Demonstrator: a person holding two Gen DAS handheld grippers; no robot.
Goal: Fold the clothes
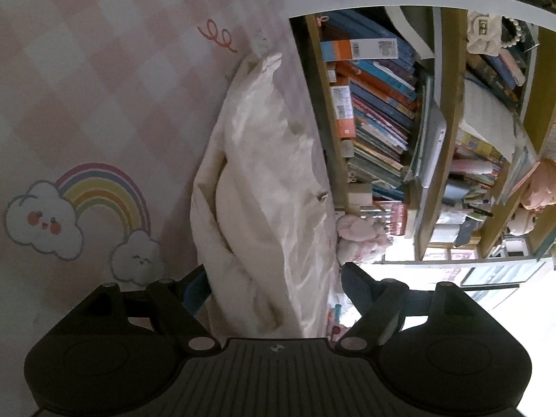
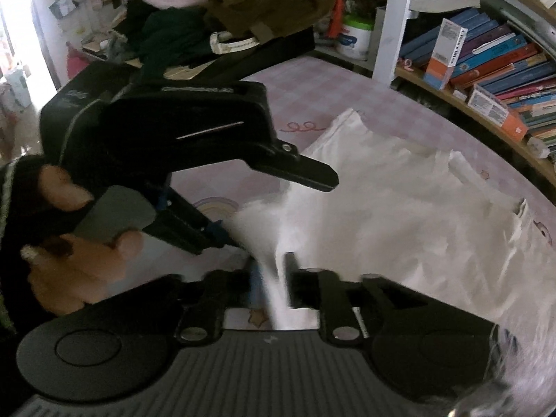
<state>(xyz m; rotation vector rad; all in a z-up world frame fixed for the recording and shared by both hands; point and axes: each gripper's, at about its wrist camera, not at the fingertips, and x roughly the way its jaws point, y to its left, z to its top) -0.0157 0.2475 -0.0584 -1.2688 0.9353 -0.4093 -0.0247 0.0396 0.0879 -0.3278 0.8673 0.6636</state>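
A cream-white garment (image 1: pixel 264 160) lies crumpled lengthwise on the pink checked sheet (image 1: pixel 104 87), close to the bed's edge. My left gripper (image 1: pixel 274 285) is open wide, one finger on each side of the garment's near end, and I see no pad pressing on it. In the right wrist view the same garment (image 2: pixel 399 208) spreads to the right, and the left gripper (image 2: pixel 274 208) gapes over its raised fold. My right gripper (image 2: pixel 272 267) stands a little open, with a blurred strip of the white cloth hanging loose between its fingers.
A bookshelf (image 1: pixel 382 121) packed with books runs along the bed's far side, behind a white bed post (image 2: pixel 392 17). Dark and olive clothes (image 2: pixel 243 17) are piled on a black case at the back. A person's hand (image 2: pixel 80 260) holds the left gripper. A rainbow print (image 1: pixel 100 194) marks the sheet.
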